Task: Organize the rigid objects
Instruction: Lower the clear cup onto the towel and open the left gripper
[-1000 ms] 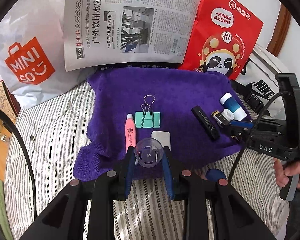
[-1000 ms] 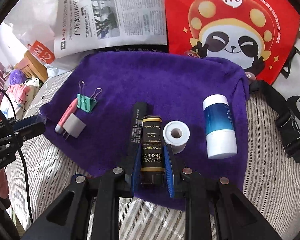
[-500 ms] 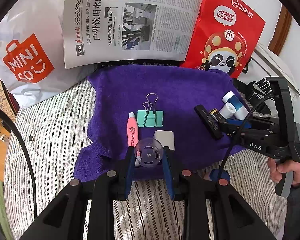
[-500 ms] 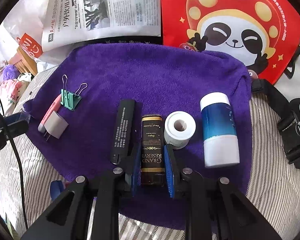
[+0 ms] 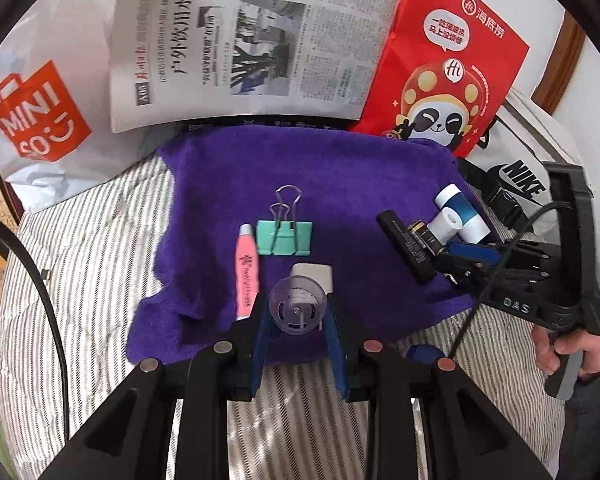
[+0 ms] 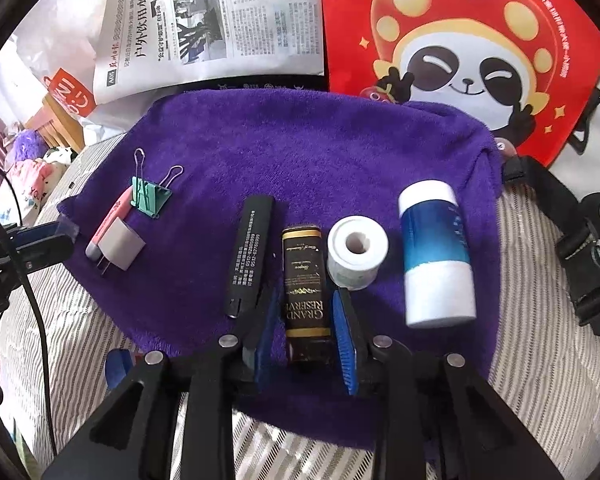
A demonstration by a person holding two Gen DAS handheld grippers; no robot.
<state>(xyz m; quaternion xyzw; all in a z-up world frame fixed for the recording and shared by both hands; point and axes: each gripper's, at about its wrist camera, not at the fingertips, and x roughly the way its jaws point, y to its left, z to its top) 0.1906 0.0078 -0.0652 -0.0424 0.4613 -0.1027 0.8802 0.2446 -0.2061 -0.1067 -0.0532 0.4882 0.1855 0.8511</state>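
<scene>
We see the right gripper (image 6: 306, 316) with its jaws opening around the black box (image 6: 305, 288) lying on the purple towel (image 6: 300, 152); our left gripper (image 5: 296, 316) clamps a clear suction cup (image 5: 298, 309) above the towel's near edge.

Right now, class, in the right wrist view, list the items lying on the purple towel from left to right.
Pink tube → white plug adapter → green binder clip → black bar → black "Grand Reserve" box, between the right gripper's opening jaws → white tape roll → blue-and-white bottle.
</scene>
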